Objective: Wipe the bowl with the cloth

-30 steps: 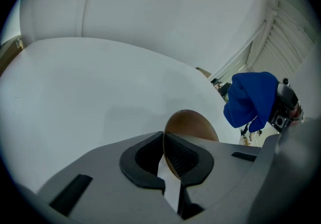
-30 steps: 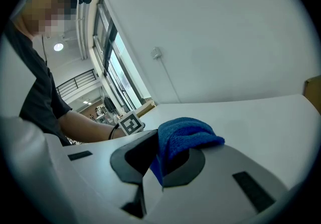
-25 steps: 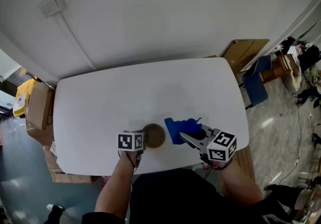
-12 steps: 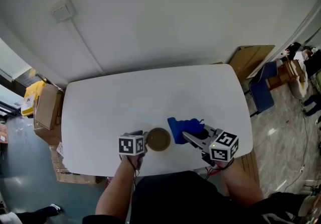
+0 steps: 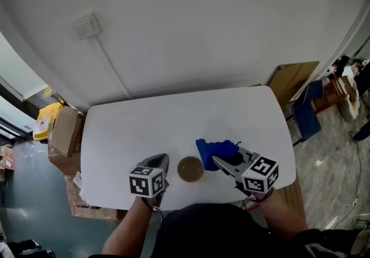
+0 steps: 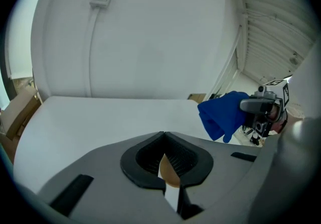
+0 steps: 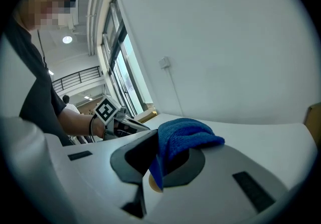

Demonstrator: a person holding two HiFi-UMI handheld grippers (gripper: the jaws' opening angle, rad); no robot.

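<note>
Tongs on the left (image 5: 162,160) have just been closing and now stand shut with nothing between them. They hang above the bench (image 5: 144,129), just to the left of the bowl (image 5: 190,169). The right tongs (image 5: 219,161) are clamped on a bunched blue cloth (image 5: 215,148), held just off the bowl's far right side. Whether the cloth brushes the rim I cannot tell.

The bowl, brown and round, sits upright near the front edge of the bench, between the two tongs and close to both. It appears empty. From the right gripper view a sliver of it shows under the cloth, so it lies ahead of and below those jaws. I judge that the cloth needs only a short drop toward the left to reach the inside. The cloth hand is the better placed. The left tongs would have to reopen to steady the rim.
</note>
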